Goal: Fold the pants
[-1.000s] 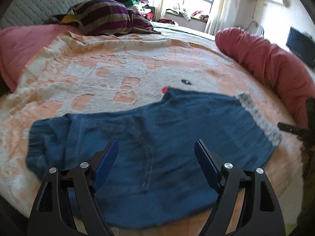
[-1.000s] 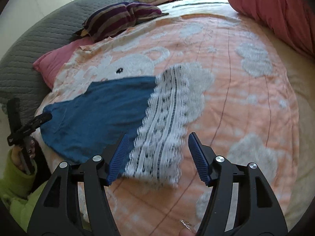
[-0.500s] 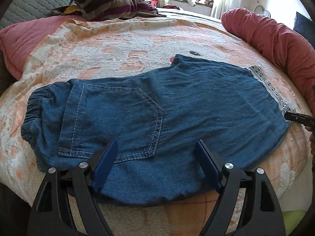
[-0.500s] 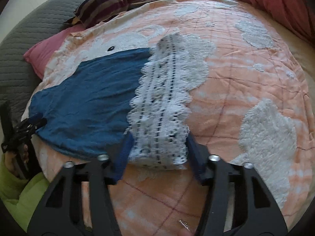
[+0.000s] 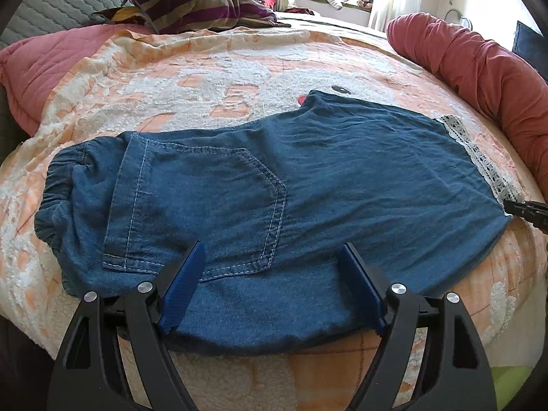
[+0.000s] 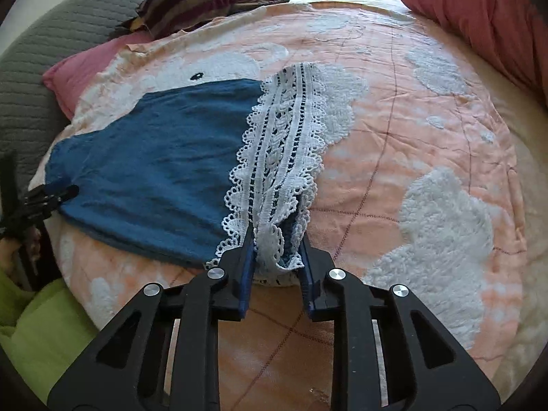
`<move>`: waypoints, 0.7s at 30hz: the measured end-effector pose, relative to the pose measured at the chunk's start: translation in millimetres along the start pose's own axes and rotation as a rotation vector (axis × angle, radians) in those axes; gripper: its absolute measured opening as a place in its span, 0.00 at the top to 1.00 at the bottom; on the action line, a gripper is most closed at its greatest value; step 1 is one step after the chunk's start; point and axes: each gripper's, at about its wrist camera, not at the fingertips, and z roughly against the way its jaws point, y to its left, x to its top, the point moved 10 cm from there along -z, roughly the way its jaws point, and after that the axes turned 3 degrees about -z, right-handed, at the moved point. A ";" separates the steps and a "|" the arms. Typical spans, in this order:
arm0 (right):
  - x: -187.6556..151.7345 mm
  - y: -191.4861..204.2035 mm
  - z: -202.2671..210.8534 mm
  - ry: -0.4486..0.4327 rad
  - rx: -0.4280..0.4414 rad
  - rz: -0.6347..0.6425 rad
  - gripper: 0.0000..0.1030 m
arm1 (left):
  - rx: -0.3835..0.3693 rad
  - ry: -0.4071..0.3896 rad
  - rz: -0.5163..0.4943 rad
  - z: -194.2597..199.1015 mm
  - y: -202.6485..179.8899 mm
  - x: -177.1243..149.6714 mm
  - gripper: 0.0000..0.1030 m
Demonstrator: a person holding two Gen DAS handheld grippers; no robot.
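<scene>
Blue denim pants (image 5: 274, 178) lie flat on the peach bedspread (image 5: 212, 68), elastic waist to the left, back pocket up. My left gripper (image 5: 273, 250) is open, its blue pads straddling the pants' near edge without pressing on it. In the right wrist view the pants (image 6: 154, 171) end in a white lace hem (image 6: 284, 137). The jaws of my right gripper (image 6: 277, 236) are closing, and the near corner of the lace is bunched and pinched between the pads. The right gripper's tip (image 5: 527, 210) shows at the hem in the left view.
A striped pillow (image 5: 191, 3) and a pink pillow (image 5: 41, 65) lie at the bed's far left. A rolled red blanket (image 5: 479, 68) runs along the right side. A green sleeve (image 6: 41, 315) is at the bed's near edge beside the other gripper (image 6: 44, 202).
The right jaws went from wide apart to pinching the lace hem, bunching it up. The left gripper sank closer to the pants, then held still, staying open.
</scene>
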 end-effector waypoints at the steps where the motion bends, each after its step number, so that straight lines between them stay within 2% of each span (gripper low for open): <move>1: 0.4 -0.2 0.9 0.001 -0.005 0.001 0.82 | 0.000 0.000 0.000 0.0 0.1 0.0 0.23; 5: 4.5 -2.2 12.8 -0.017 -0.016 -0.004 0.70 | -0.001 -0.002 0.004 0.4 0.6 0.3 0.23; 12: 27.8 -2.8 53.4 -0.157 -0.054 0.025 0.56 | -0.003 -0.047 0.046 16.8 3.2 4.5 0.23; 16: 35.9 24.9 53.2 -0.182 -0.009 0.081 0.51 | 0.008 -0.083 0.074 29.8 11.1 11.7 0.23; 20: 38.1 64.8 31.1 -0.156 0.052 0.155 0.47 | 0.020 -0.107 0.101 40.6 19.9 17.7 0.23; 21: 39.1 71.3 26.5 -0.151 0.059 0.167 0.44 | 0.020 -0.112 0.109 43.2 21.9 18.8 0.16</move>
